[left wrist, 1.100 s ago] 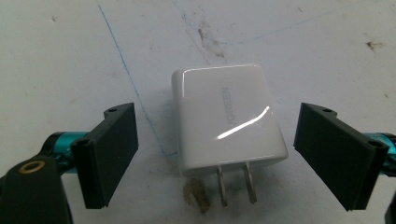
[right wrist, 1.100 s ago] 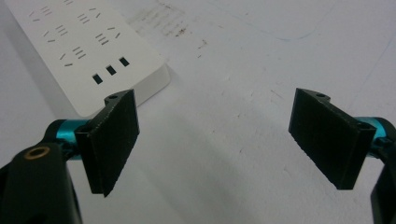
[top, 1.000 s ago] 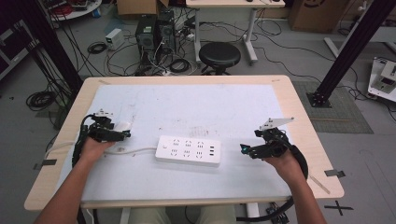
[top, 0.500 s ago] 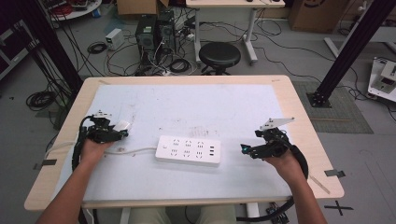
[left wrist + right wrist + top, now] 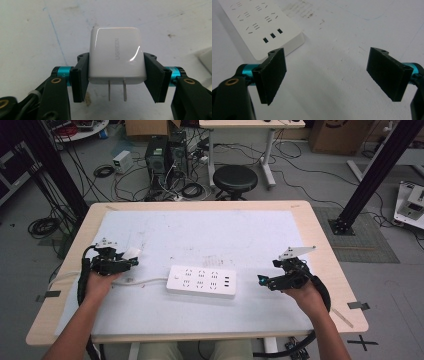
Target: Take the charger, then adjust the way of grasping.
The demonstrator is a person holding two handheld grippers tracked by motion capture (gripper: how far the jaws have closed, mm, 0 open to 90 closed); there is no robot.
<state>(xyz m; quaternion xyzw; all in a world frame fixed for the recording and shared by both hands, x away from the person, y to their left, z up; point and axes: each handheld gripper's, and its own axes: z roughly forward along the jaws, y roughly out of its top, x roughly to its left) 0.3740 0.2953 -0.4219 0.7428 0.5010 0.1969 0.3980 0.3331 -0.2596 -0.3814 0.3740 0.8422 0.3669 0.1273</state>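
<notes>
High view: a person sits at a tabletop (image 5: 320,235) covered by a white sheet (image 5: 210,240), with a gripper in each hand. The left gripper (image 5: 131,260) lies near the sheet's left edge; the right gripper (image 5: 263,281) lies near its right edge, well apart from the left. Between them, at the sheet's near middle, rests a white power strip (image 5: 201,281), flat, sockets up; its cord (image 5: 145,281) runs left toward the left hand (image 5: 100,285). The right hand (image 5: 305,295) holds its gripper pointing toward the strip's right end.

Left gripper view: the jaws are clamped on a white charger (image 5: 117,58), one pad on each side wall. The charger's printed face is toward the camera, and its two flat prongs (image 5: 117,90) point back toward the gripper body, with the sheet behind them. The jaws have just been closing, with the charger between them. In the high view the charger (image 5: 131,253) shows as a pale block at the left gripper's tip, left of the strip and apart from it.

Right gripper view: the jaws stand wide apart with nothing but bare sheet between them. A corner of the strip (image 5: 259,22) lies beyond the left jaw, showing sockets and three small ports; no jaw touches it.
</notes>
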